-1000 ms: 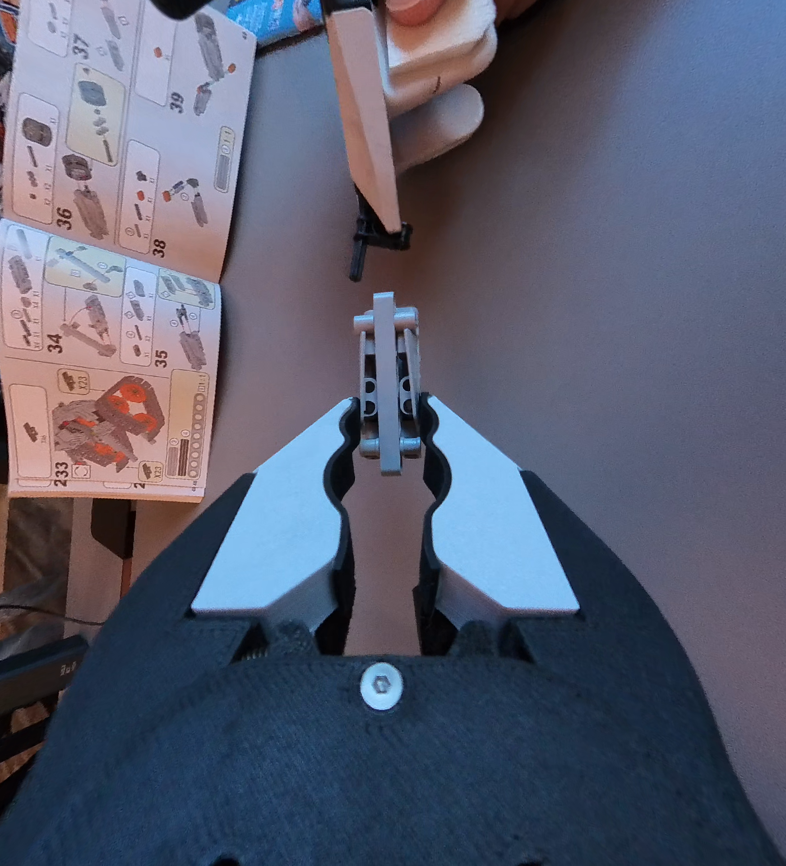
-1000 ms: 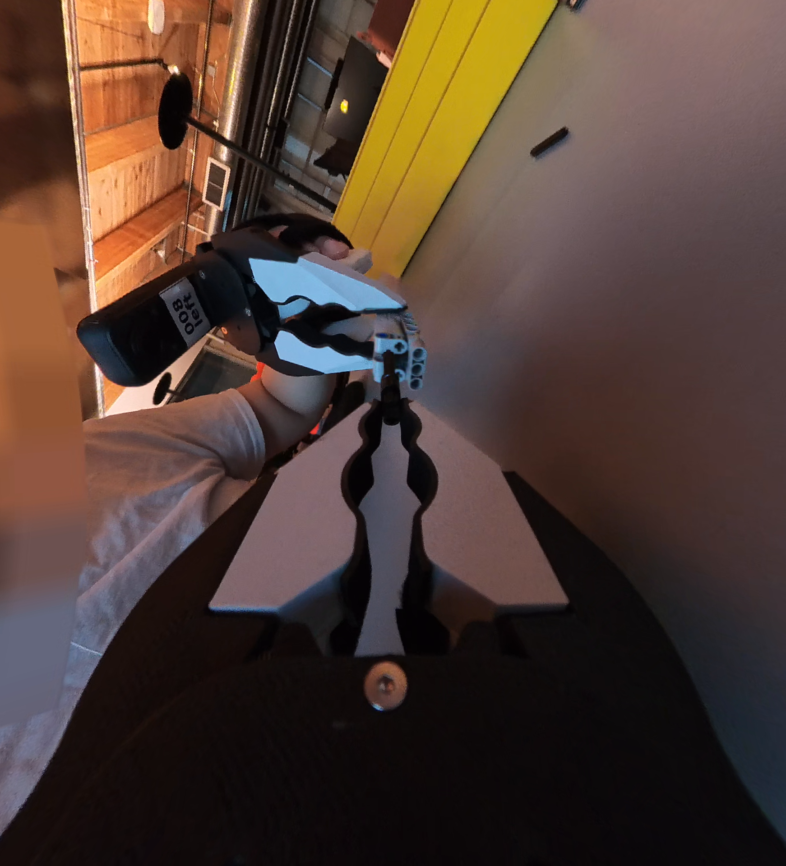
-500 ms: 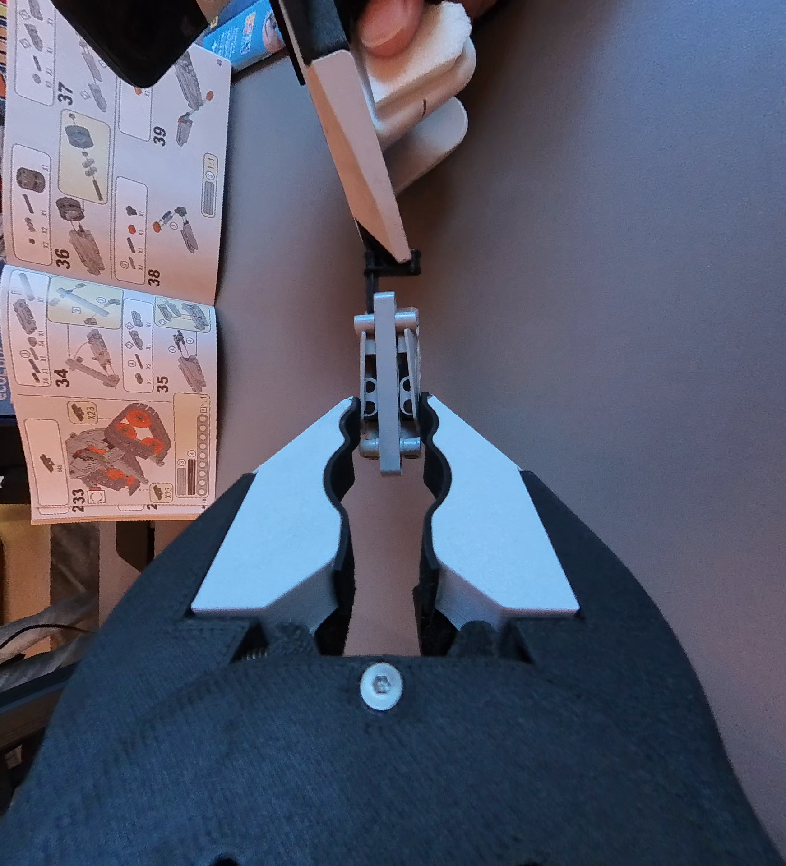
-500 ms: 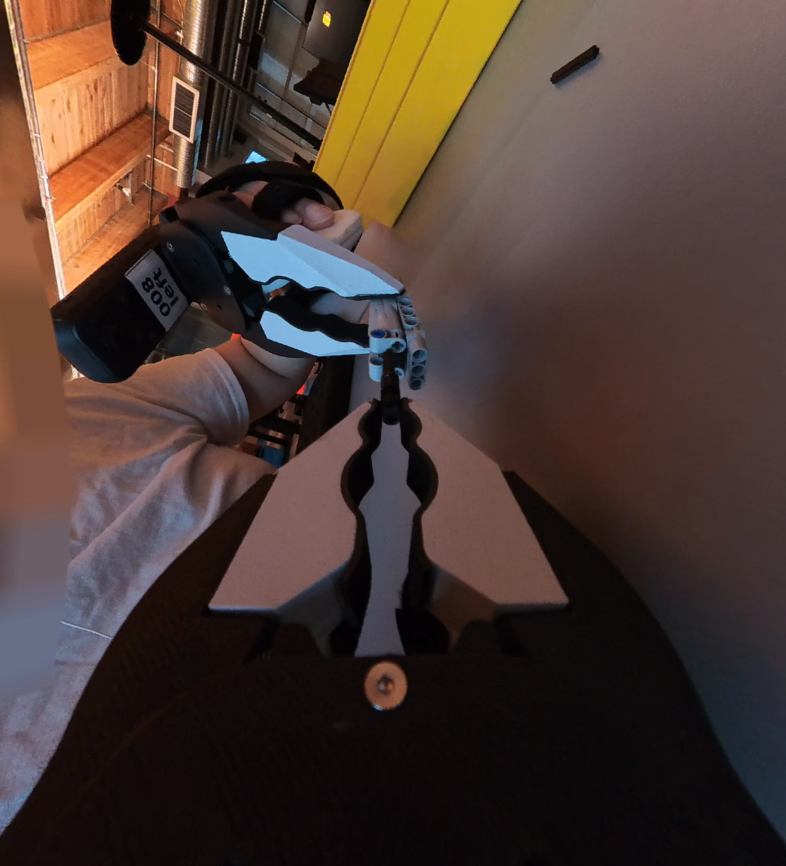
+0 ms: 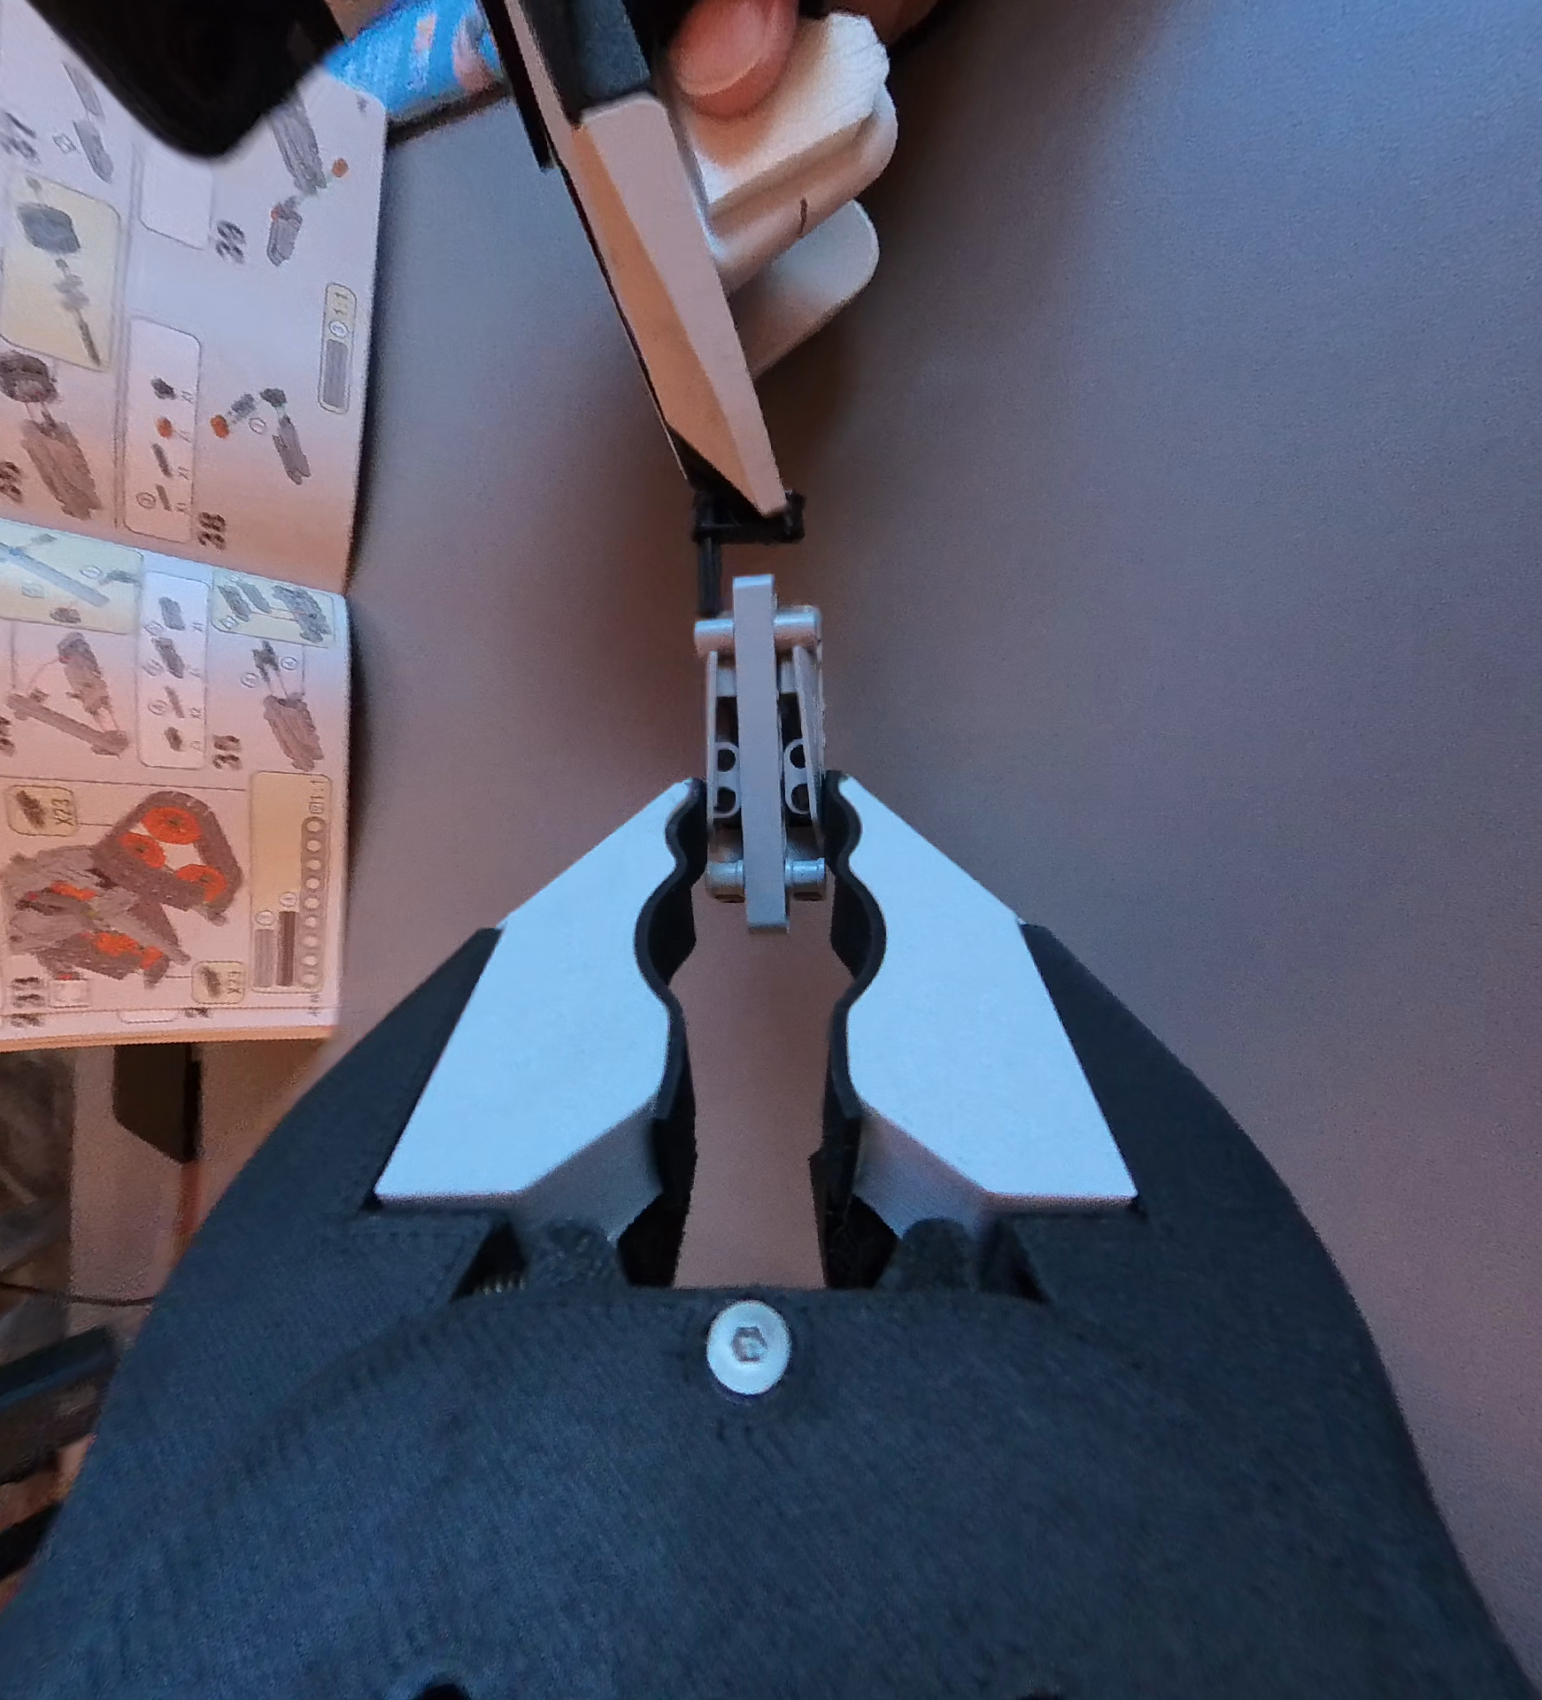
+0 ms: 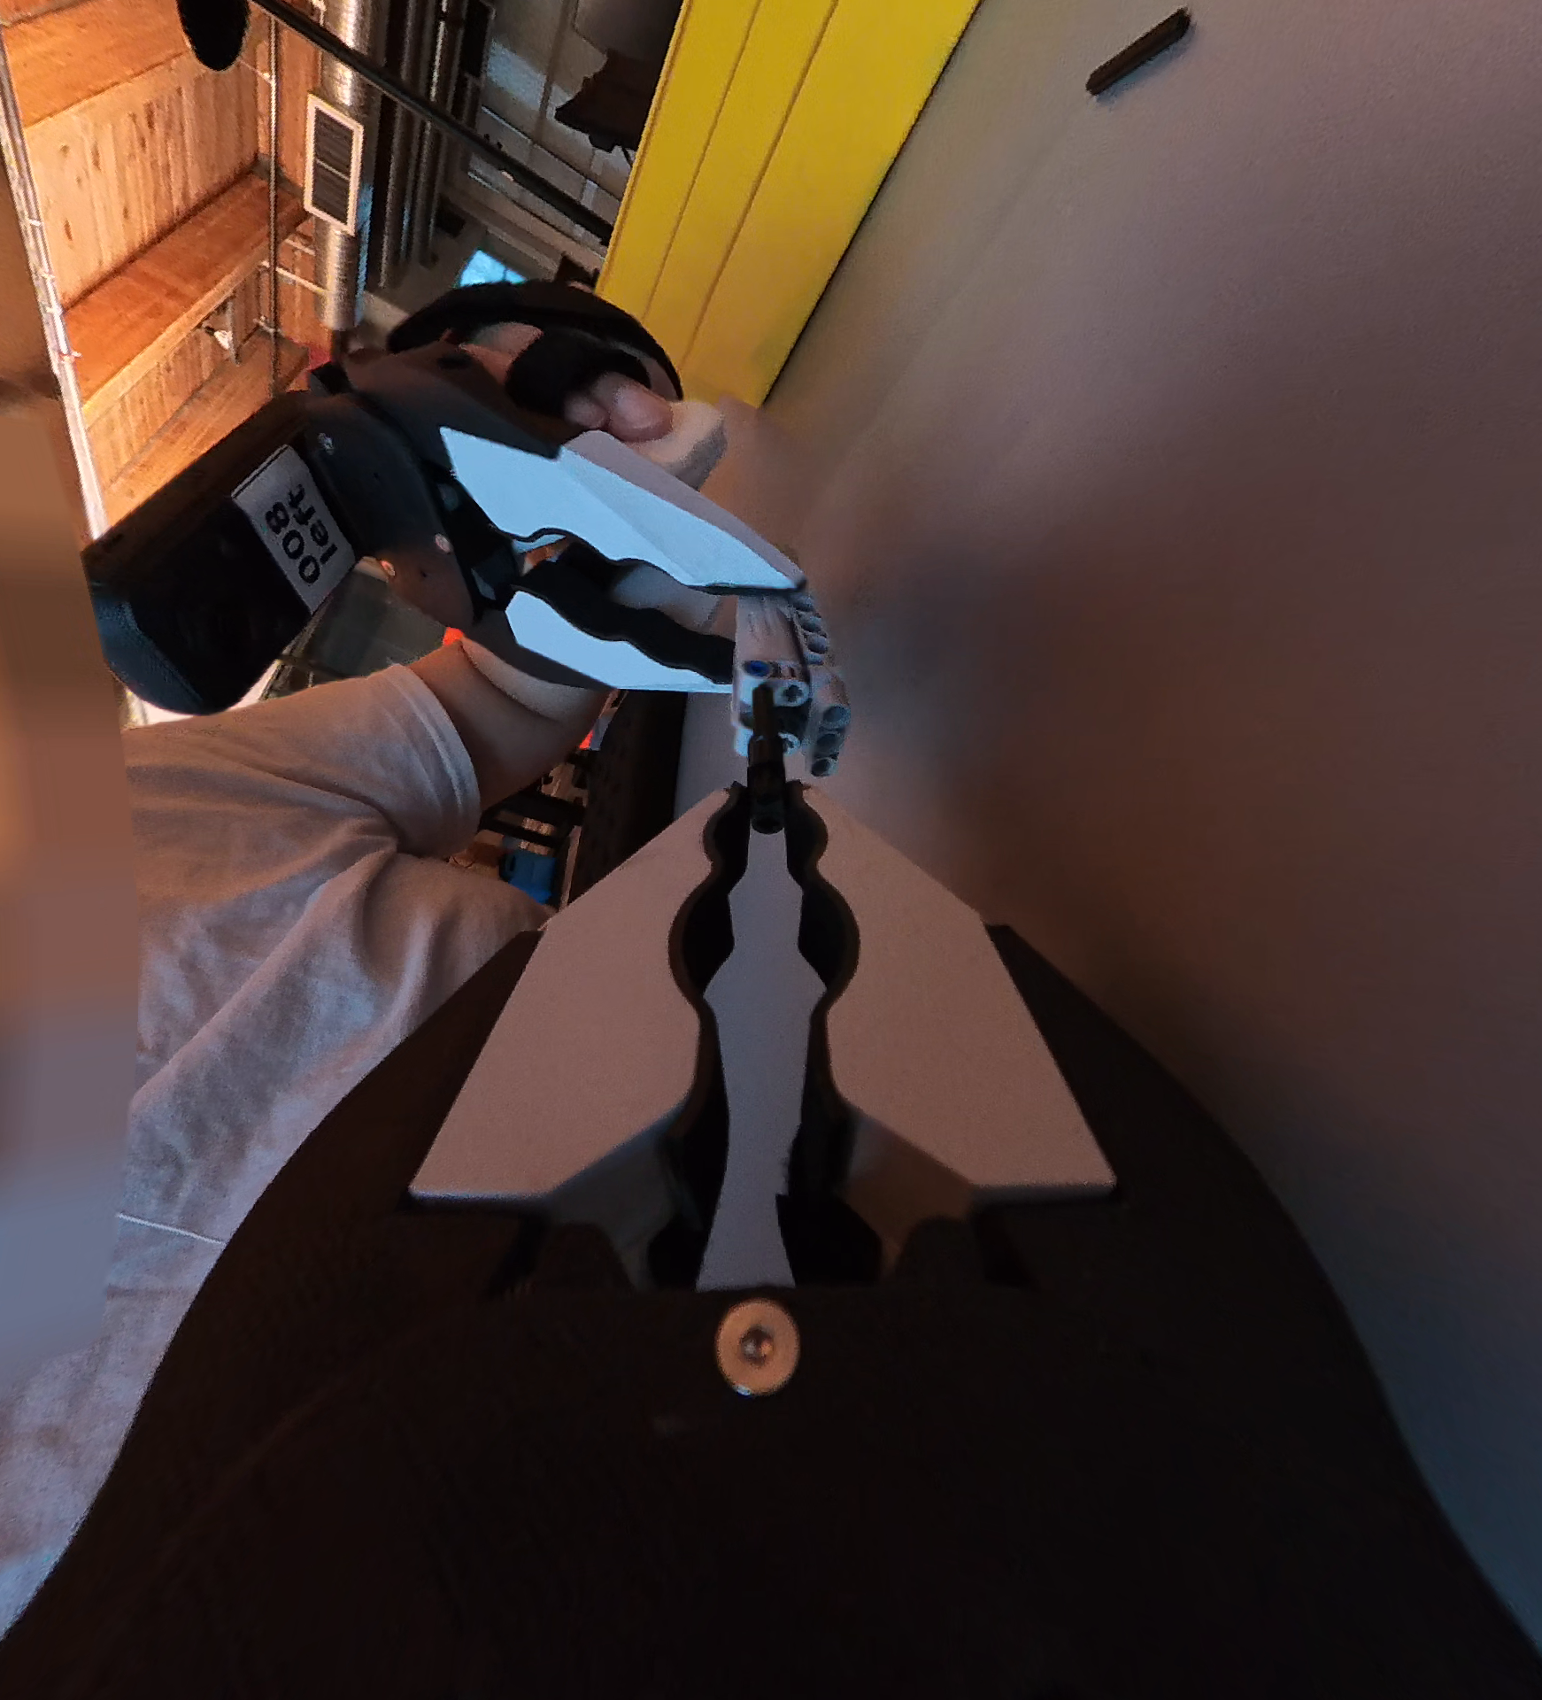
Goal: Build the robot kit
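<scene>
My left gripper [image 5: 763, 800] is shut on a small grey brick assembly [image 5: 763, 736] of beams and pins, held above the grey table [image 5: 1209, 644]. My right gripper [image 6: 763, 796] is shut on a small black pin piece [image 6: 763, 777]. In the left wrist view the right gripper [image 5: 740, 511] comes in from the top, and its black pin piece [image 5: 730, 534] meets the far end of the grey assembly. In the right wrist view the left gripper [image 6: 749, 635] holds the grey assembly [image 6: 795, 699] just beyond my fingertips, touching the pin.
An open instruction booklet [image 5: 133, 598] lies on the table at the left. A person's hand [image 5: 730, 55] holds the right gripper at the top. A white sleeve [image 6: 289, 874], a yellow panel [image 6: 767, 184] and a small dark stick [image 6: 1135, 51] on the table show in the right wrist view. The left gripper's tips are roughly 5 cm from the right gripper's.
The right gripper has brought the black pin piece closer, from a gap away to touching the far end of the grey assembly. The left gripper keeps its grip.
</scene>
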